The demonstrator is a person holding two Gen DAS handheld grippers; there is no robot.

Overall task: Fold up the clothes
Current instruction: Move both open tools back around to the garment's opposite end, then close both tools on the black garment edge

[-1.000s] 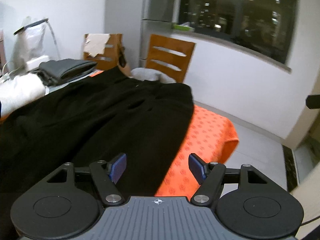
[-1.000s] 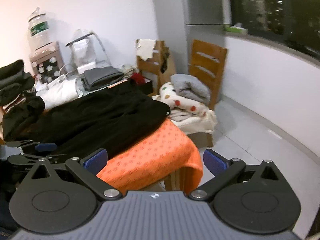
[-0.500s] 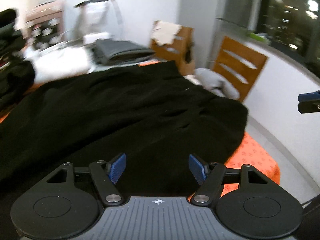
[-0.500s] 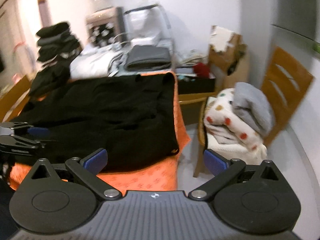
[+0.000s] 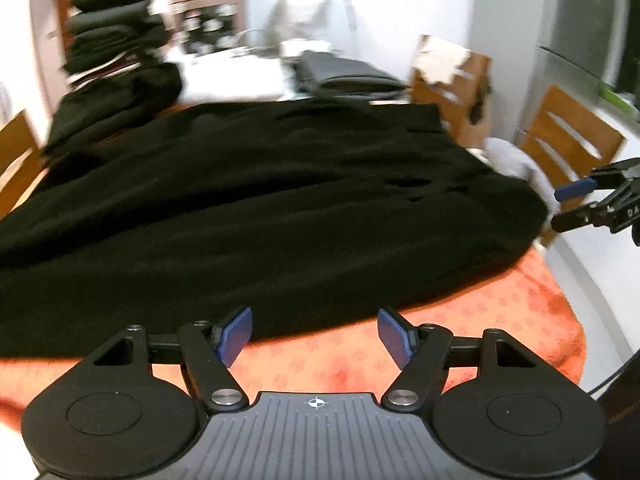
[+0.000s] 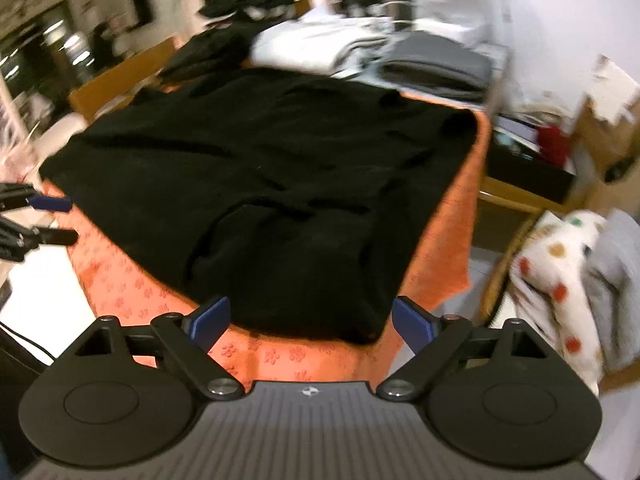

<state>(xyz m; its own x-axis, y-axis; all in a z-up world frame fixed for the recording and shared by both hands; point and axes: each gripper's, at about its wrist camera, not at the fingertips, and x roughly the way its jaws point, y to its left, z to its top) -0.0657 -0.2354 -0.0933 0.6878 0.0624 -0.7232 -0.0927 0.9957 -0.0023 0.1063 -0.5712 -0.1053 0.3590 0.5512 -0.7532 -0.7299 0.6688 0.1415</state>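
Ahead of both claws, a black garment (image 5: 260, 208) lies spread flat on the orange tablecloth (image 5: 480, 320). Its near hem sits just beyond the left gripper (image 5: 315, 334), whose jaws stand apart, holding nothing. By the garment's corner, the right gripper (image 6: 311, 320) is closing, with nothing between its pads.

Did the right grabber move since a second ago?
Yes. The right gripper swung left, toward the table: the wooden chair it faced has left its view, and the black garment on the orange cloth now fills it.
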